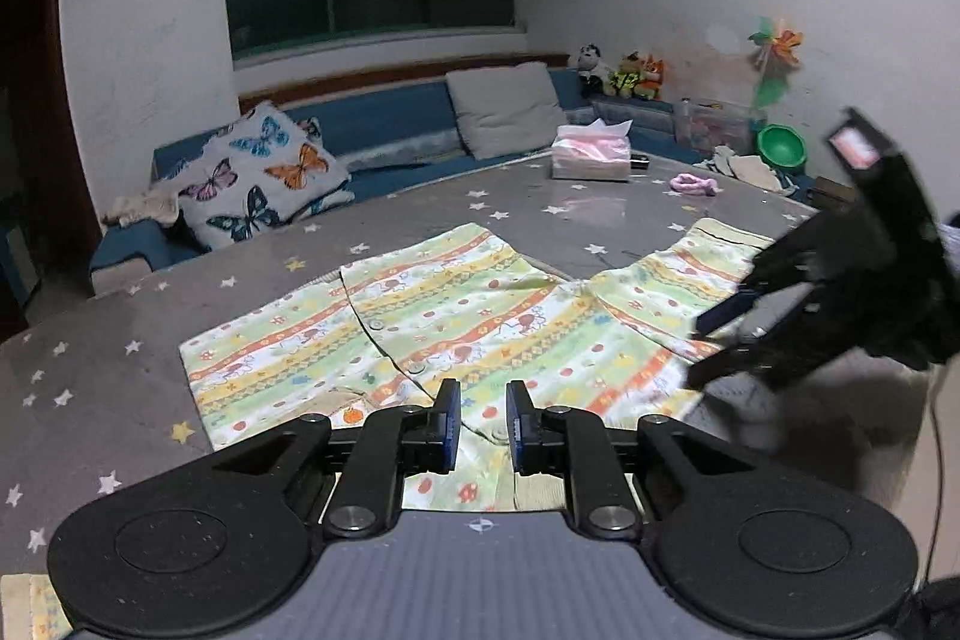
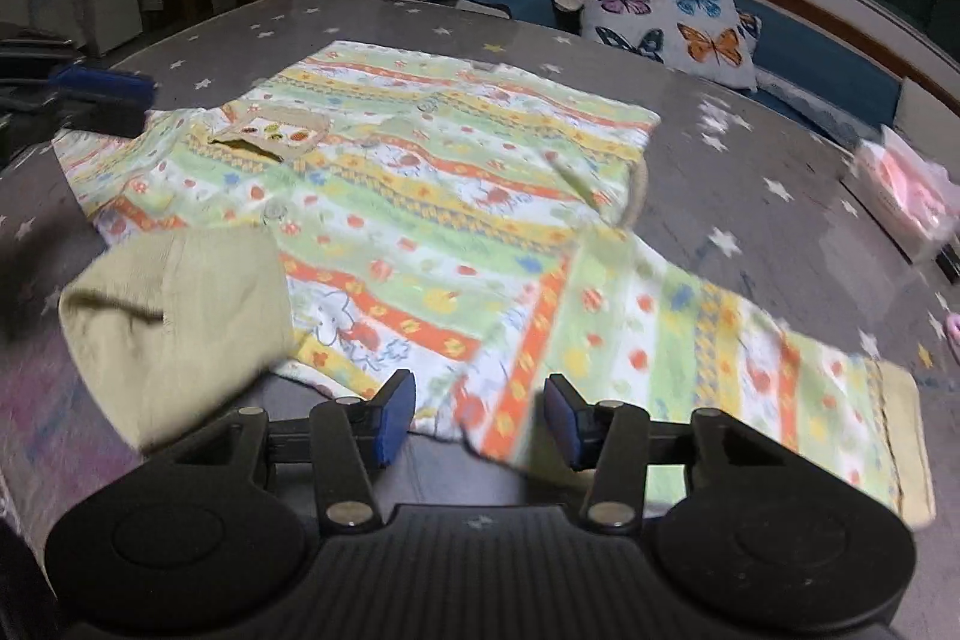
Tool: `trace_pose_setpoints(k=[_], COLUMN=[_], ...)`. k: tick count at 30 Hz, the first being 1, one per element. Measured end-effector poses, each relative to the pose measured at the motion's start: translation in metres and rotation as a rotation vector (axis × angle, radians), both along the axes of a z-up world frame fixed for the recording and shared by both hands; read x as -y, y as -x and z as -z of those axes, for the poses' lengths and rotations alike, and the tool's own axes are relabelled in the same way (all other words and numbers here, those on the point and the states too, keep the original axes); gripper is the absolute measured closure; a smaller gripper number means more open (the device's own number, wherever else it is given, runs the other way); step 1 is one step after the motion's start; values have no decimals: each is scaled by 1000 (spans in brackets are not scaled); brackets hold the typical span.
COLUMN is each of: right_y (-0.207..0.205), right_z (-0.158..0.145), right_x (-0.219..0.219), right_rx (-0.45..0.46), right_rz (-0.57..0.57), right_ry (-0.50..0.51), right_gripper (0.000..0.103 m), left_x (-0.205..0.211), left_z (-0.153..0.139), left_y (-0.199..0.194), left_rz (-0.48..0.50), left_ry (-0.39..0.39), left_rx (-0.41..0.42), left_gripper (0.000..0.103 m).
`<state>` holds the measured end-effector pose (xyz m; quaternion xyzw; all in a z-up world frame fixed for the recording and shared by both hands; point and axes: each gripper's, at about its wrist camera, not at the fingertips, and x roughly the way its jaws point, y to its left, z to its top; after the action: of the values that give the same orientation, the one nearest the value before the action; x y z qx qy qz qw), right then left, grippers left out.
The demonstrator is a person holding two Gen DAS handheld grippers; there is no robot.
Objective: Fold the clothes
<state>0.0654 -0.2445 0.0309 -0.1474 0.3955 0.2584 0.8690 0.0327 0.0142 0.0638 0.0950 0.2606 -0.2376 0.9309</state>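
A child's patterned shirt [image 1: 480,328] with green, yellow and orange stripes and buttons lies spread flat on the grey star-print table [image 1: 120,316]. It also shows in the right wrist view [image 2: 432,196], with a plain beige collar flap [image 2: 180,316] and one sleeve [image 2: 750,370] stretched right. My left gripper [image 1: 483,421] is open with a narrow gap, just above the shirt's near hem by the button placket. My right gripper [image 2: 480,418] is open and empty above the shirt's shoulder edge; it also shows in the left wrist view [image 1: 720,340] at the sleeve.
A tissue pack [image 1: 591,151] and a small pink item [image 1: 693,184] lie at the table's far side. A blue sofa with a butterfly cushion [image 1: 264,172] and a grey cushion [image 1: 504,106] runs behind the table. A green bowl [image 1: 780,148] and toys stand at the far right.
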Motion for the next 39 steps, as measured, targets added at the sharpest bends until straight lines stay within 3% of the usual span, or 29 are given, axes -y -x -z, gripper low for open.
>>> trace_pose_setpoints(k=[4,12,14,16,24,34,39], right_y=[3,-18,-25,-33,-48,-85,-103], right_z=[-6,-4,-2,1,10,6,15], right_x=[30,110,128,141,165,142,147], right_rx=[6,60,78,73,99,123,105], right_rz=[93,433,499,546,662,573,605], right_ry=[-33,-39,-38,-57,-19,-31,-45], right_gripper=[54,53,53,53,54,54,52], left_x=[28,83,92,97,95,95,96], left_z=[12,47,55,60,60,57,62], left_y=[-17,-23,-20,-16,-8,-14,-14], left_rz=[54,166,183,192,205,182,190], left_ry=[-3,-52,-64,-69,-63,-53,-62], left_rx=[-40,-120,-136,-144,-143,-146,-159], left_gripper=[85,85,80,68,53,53,53])
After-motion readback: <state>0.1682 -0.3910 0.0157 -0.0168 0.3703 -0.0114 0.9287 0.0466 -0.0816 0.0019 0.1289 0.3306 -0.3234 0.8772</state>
